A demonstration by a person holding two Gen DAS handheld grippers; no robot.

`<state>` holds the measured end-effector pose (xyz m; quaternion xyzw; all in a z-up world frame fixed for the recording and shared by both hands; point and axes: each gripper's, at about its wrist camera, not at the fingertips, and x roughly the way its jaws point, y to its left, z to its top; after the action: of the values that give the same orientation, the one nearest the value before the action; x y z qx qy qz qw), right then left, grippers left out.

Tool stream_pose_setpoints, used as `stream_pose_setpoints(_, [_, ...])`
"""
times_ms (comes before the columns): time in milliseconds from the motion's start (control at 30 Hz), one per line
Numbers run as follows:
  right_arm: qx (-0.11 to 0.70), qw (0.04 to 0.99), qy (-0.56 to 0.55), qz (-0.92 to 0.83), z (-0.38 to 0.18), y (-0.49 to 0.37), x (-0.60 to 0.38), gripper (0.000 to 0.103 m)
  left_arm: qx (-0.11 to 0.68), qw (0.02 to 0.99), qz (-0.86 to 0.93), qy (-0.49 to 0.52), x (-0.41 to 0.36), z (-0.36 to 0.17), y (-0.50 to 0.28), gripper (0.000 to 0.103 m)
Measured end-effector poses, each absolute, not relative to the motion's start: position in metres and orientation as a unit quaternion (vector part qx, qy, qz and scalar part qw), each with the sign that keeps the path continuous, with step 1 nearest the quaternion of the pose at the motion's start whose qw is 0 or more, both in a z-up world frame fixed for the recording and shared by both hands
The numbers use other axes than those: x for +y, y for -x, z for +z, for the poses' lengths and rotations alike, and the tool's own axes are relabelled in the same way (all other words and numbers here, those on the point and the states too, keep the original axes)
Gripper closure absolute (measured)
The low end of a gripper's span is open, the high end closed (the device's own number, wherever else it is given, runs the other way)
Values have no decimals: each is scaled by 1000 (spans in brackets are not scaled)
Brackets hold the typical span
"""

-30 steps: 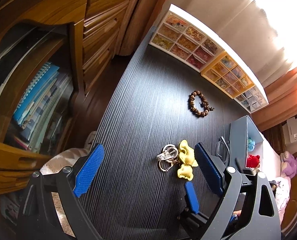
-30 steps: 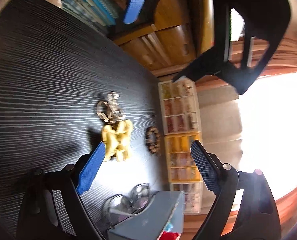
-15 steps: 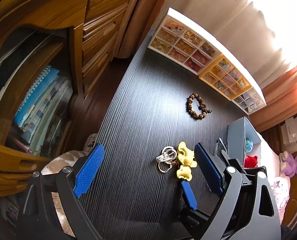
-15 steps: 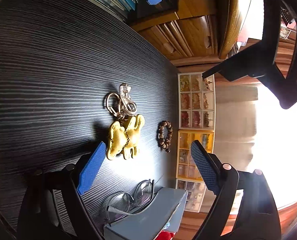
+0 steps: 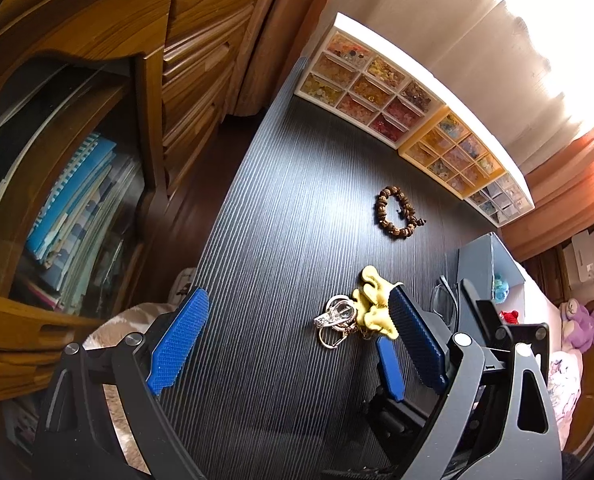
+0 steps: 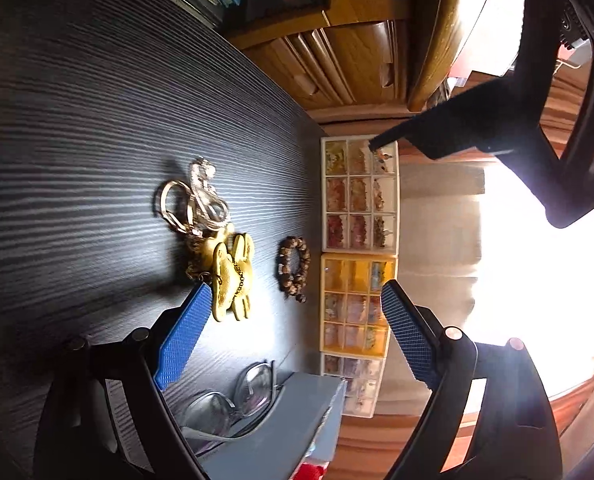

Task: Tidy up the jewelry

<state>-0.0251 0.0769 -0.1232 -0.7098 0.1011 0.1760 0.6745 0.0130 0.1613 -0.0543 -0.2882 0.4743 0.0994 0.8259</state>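
While right hand-held gripper (image 6: 293, 326) gapes empty, yellow keychain (image 6: 231, 280) lies just beyond left pad.

The left gripper (image 5: 297, 332) is held wide open and tipped steeply down. The right gripper (image 6: 293, 324) is also held wide open and tipped a little down. Nothing is held between either pair of fingers.

Right gripper (image 6: 293, 332) over the dark table (image 6: 77, 120)

Jaws wide apart, empty; yellow keychain (image 6: 233, 276) beside the left pad, bead bracelet (image 6: 294, 268) beyond.
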Motion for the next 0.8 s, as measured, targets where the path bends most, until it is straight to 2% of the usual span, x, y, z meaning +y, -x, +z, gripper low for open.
stream_pose_setpoints(167, [131,678,696,199,-116,13,77,22,478,824,100,287,162,-56,-14,12])
stream_pose_setpoints(233, [143,676,694,201,-118,8,76,37,480,823,98,287,161,-58,-15,12])
stream_pose_setpoints(300, [138,673,699,196,-123,7,75,43,481,823,98,286,161,-58,-16,12])
stream_pose_setpoints(367, [134,667,706,197,-130,8,75,44,480,823,98,286,161,-58,-16,12])
stream_pose_setpoints(433, [132,667,706,197,-133,9,75,52,480,824,97,286,161,-57,-16,12])
stream_pose_setpoints(567, [144,669,700,204,-135,5,78,60,481,823,98,285,161,-58,-17,12])
stream_pose_setpoints(600, [149,669,697,208,-135,2,78,69,481,823,98,286,161,-58,-17,12])
stream_pose_setpoints(633, [156,669,694,215,-134,0,78,83,482,823,98,285,161,-58,-17,12])
stream_pose_setpoints(700, [164,675,684,222,-132,-3,79,95,482,823,98,285,161,-58,-17,12])
stream_pose_setpoints(800, [155,672,690,218,-132,-8,81,99,480,823,100,288,162,-58,-17,12])
